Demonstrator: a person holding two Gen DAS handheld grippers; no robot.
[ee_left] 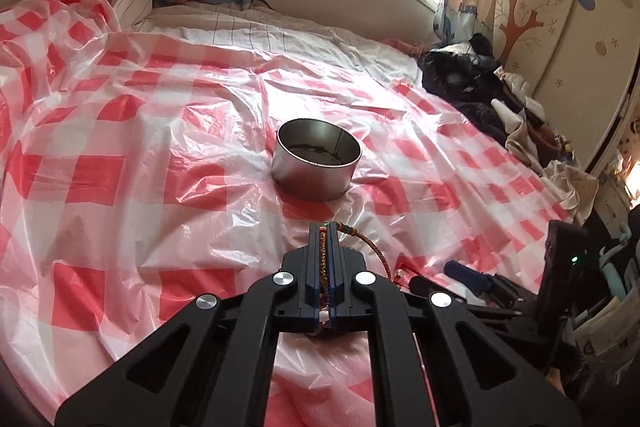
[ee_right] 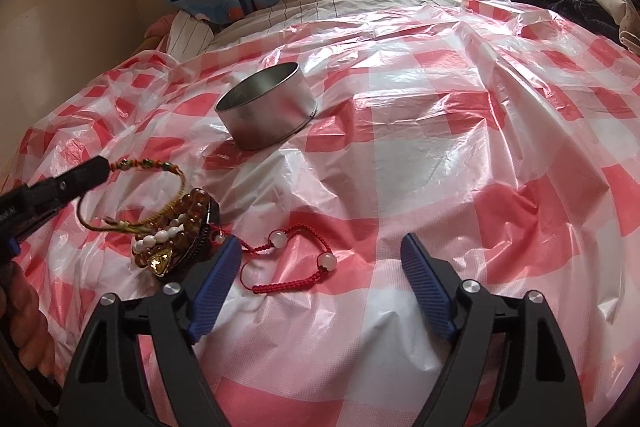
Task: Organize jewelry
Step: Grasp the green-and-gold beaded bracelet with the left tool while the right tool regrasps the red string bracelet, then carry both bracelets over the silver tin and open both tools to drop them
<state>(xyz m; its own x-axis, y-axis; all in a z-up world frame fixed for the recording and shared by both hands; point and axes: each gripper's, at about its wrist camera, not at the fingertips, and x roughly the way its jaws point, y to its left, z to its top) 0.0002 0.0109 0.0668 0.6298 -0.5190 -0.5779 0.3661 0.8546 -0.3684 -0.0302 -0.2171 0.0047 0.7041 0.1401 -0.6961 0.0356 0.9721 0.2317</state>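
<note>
My left gripper (ee_left: 327, 227) is pressed together, pinching the woven cord bracelet (ee_right: 160, 173); braided strands run between the two blue pads in the left wrist view, and a loop of cord trails off the tip toward 4 o'clock. In the right wrist view the same gripper enters from 9 o'clock, the bracelet's loop arching from its tip and its lower strands draping down onto the jewelry pile.

My right gripper (ee_right: 322, 251) is spread wide, nothing between its blue pads (ee_right: 426, 279). It points down at the red-and-white checked plastic sheet (ee_right: 440, 107) covering the bed.

Jewelry pile (ee_right: 176, 239), at 10 o'clock from the right gripper: amber bead bracelet, a strand of white beads, a gold-coloured pendant, all bunched together on a dark piece I cannot identify. The left pad's tip lies just beside the pile.

Red cord bracelet (ee_right: 288, 259) with three pale round beads lies on the sheet between the pads, nearer the left one.

Round metal tin (ee_left: 318, 161), lid off, stands upright on the sheet at 12 o'clock from the left gripper, well apart from the pile. Contents: dark, unclear.

Dark clothing heap (ee_left: 468, 83) at 2 o'clock.
</note>
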